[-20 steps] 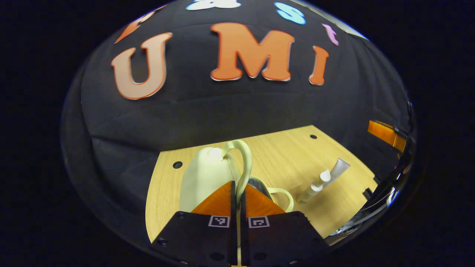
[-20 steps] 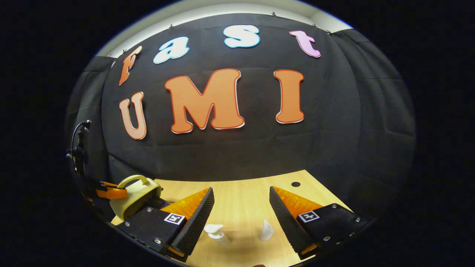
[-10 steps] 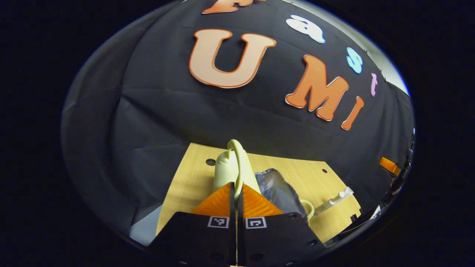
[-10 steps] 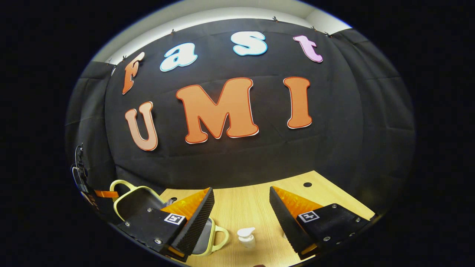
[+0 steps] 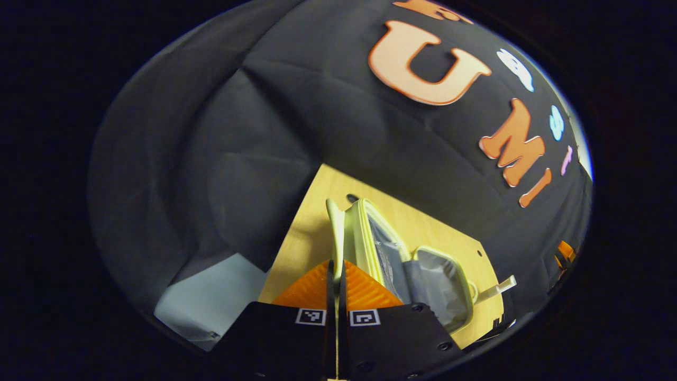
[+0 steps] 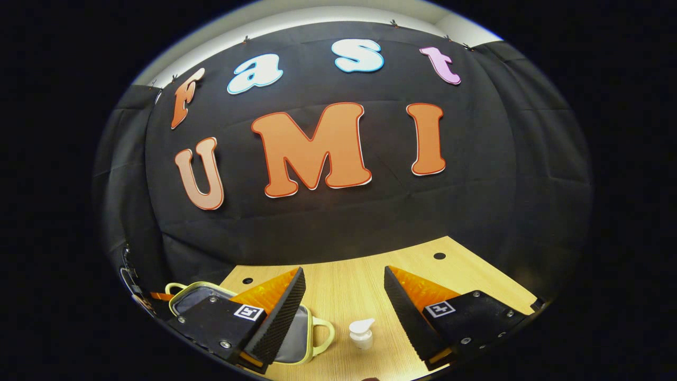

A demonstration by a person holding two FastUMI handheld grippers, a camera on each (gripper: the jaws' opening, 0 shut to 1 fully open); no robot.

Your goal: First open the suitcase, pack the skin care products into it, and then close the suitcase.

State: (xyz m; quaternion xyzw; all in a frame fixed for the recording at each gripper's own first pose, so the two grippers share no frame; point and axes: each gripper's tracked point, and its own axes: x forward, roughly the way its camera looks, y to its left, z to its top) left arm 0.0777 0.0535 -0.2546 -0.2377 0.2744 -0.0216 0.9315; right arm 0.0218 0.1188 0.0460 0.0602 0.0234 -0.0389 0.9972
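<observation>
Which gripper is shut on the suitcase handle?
The left gripper: its fingers pinch the suitcase lid's handle. The right gripper hangs open over the table.

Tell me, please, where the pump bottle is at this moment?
In the right gripper view, the pump bottle stands on the wooden table, low between the open fingers of the right hand-held gripper, just right of the opened suitcase.

On the bench [image 6: 349, 275] the suitcase [image 6: 304, 330] lies open at the left of the right gripper view, partly behind the right claw [image 6: 344, 312]. The pump bottle [image 6: 362, 333] stands just right of it, between that claw's fingers. In the left gripper view, the left claw [image 5: 335, 275] pinches the lid's handle [image 5: 334, 233], and a tube [image 5: 497, 288] lies right of the suitcase.
</observation>
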